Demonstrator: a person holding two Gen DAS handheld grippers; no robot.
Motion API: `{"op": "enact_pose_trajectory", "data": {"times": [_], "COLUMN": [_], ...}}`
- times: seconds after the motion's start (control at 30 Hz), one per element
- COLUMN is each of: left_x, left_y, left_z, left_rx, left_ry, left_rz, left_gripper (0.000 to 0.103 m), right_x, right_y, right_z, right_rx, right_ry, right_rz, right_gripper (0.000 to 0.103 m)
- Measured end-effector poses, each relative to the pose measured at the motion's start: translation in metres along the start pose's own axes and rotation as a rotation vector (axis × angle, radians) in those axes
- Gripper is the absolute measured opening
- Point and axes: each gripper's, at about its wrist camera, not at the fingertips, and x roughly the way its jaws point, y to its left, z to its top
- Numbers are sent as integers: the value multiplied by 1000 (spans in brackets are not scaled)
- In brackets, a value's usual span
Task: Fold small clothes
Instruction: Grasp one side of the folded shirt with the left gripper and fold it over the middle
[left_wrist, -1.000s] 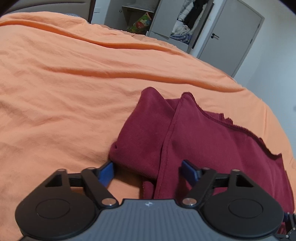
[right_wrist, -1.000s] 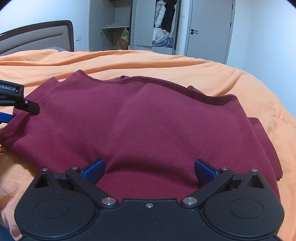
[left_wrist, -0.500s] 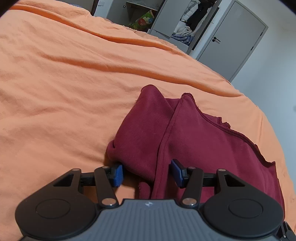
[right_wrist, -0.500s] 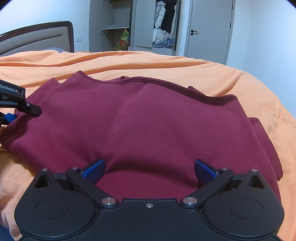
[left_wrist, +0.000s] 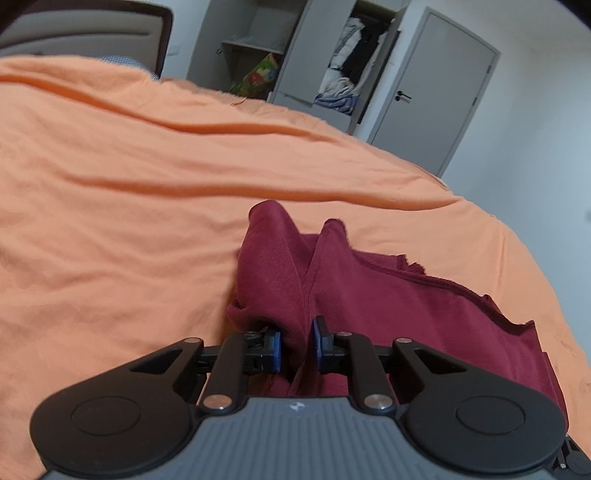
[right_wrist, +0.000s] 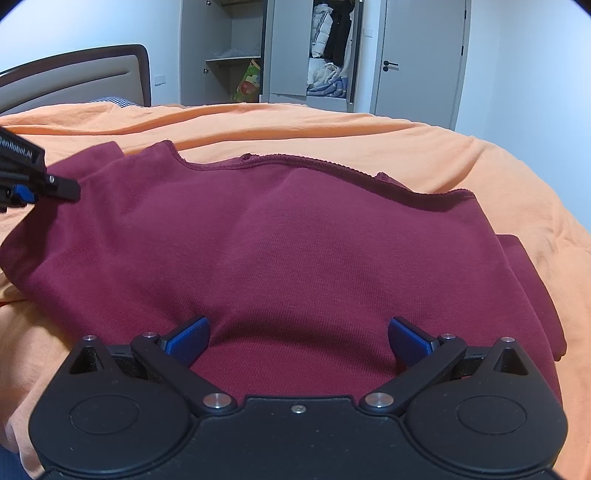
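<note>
A maroon garment (right_wrist: 295, 240) lies partly folded on the orange bedsheet (right_wrist: 498, 166). In the left wrist view my left gripper (left_wrist: 296, 345) is shut on a bunched fold at the maroon garment's (left_wrist: 388, 306) left edge, and the cloth rises in a peak ahead of the blue pads (left_wrist: 274, 349). The left gripper's tip (right_wrist: 55, 186) shows at the far left in the right wrist view. My right gripper (right_wrist: 298, 338) stands open over the garment's near edge, its blue pads (right_wrist: 186, 338) wide apart with cloth lying flat between them.
The orange bedsheet (left_wrist: 129, 203) covers the whole bed with long creases. A headboard (right_wrist: 74, 81) stands at the back left. Beyond the bed are an open wardrobe (right_wrist: 328, 51) with hanging clothes and a closed grey door (right_wrist: 421, 59).
My left gripper has closed from open onto the garment's left edge and lifted, pulling the fold up. The right gripper has stayed open in place.
</note>
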Motion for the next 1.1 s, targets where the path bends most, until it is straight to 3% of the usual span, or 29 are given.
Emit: {"op": "enact_pose_trajectory", "data": {"times": [0.33,0.6,0.87,1.0,1.1], "left_x": [-18,-28,-32,-24,-2], "left_y": [-39,-87,-184,-237,-268], "left_z": [12,22,19,-2,-32], "left_rx": [116,223,398,482,551], "left_ry": [-36,-52,-45,-8,68], "left_rz": [-24,-55,-254,-368,-409], "left_gripper": [16,15,15,15,15], "right_x": [-9,-30,-72,-91,-101], "right_y": [-2,-10,-43,-70,-90], "right_z": [0,-6,-26,-43,-59], "right_rx": [-50,-102,-125,-90,-41], "right_ry": [-32,-104,-189,-164,-121], "right_rz": [6,-38,-137,-232,-287], "right_gripper": [103,103,103,103,103]}}
